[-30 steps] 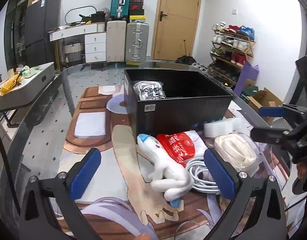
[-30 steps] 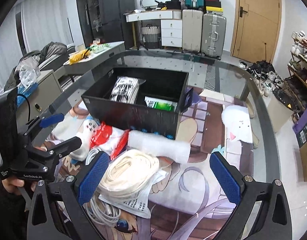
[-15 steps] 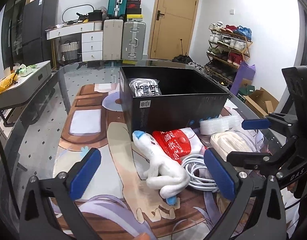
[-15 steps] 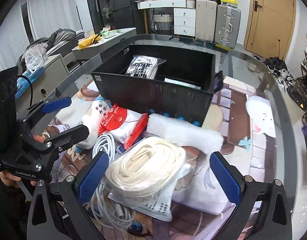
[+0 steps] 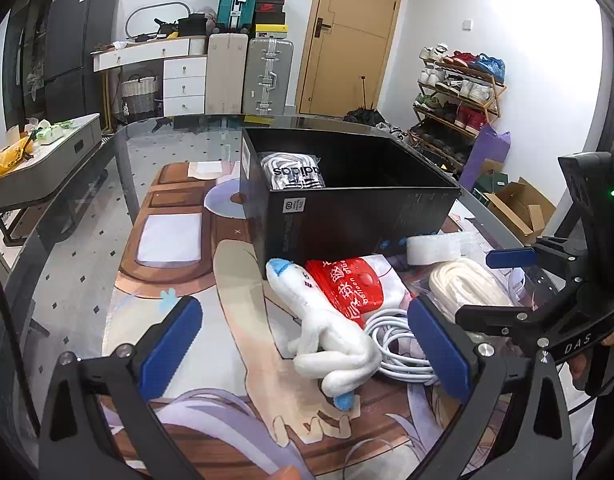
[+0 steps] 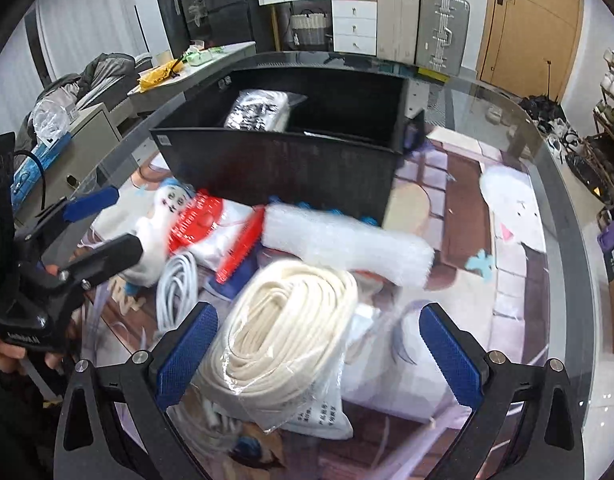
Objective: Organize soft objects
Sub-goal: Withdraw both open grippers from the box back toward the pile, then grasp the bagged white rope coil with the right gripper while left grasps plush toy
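Observation:
A black box stands mid-table with a black-and-white packet inside. In front of it lie a white plush toy, a red-and-white bag, a white cable coil, a bubble-wrap roll and a bagged cream rope coil. My left gripper is open, the plush toy between its fingers. My right gripper is open around the rope coil.
The glass table carries a printed mat. Suitcases, a drawer unit and a door stand behind. A shoe rack fills the right wall. A low side table sits at left.
Both grippers have moved forward and down toward the pile. The right one now straddles the rope coil; the left one is closer to the plush toy.

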Demonstrator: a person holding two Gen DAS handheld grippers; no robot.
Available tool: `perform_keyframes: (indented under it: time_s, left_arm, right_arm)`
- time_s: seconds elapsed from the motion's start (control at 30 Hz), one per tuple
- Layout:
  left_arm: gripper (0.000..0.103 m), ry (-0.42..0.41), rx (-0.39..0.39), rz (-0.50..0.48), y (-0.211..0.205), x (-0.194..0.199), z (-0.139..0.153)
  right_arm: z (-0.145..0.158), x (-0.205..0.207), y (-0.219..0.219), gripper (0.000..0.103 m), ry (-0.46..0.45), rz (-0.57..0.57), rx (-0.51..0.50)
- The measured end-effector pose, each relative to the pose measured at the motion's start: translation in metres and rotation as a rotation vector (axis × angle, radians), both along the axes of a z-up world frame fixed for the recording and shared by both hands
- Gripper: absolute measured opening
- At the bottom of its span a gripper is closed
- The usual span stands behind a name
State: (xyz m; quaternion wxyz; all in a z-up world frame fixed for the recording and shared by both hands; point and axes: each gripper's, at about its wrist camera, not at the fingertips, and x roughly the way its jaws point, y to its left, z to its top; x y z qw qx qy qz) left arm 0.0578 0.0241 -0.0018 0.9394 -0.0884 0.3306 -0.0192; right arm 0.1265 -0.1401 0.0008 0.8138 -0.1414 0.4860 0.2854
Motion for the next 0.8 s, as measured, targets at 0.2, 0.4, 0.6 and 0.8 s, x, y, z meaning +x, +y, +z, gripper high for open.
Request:
perform_keyframes:
  time_s: [0.2, 0.4, 0.6, 0.8]
  left_arm:
    - [0.103, 0.002, 0.0, -0.001, 0.0, 0.0, -0.001]
    - [0.103, 0.003, 0.001, -0.002, 0.001, 0.001, -0.002]
    - [0.103, 0.003, -0.001, -0.001, 0.001, 0.001, -0.002]
    - [0.103, 0.003, -0.001, -0.003, 0.001, 0.001, -0.001]
  right_arm:
    - [-0.001, -0.006, 0.004, 0.102, -0.018, 0.006, -0.03]
    - [0.002, -0.009, 0.005, 0.102, -0.047, 0.009, -0.05]
    - [0.005, -0.015, 0.016, 0.093, -0.065, 0.033, -0.047]
    - [-0.002, -0.019, 0.026, 0.068, -0.069, 0.078, -0.091]
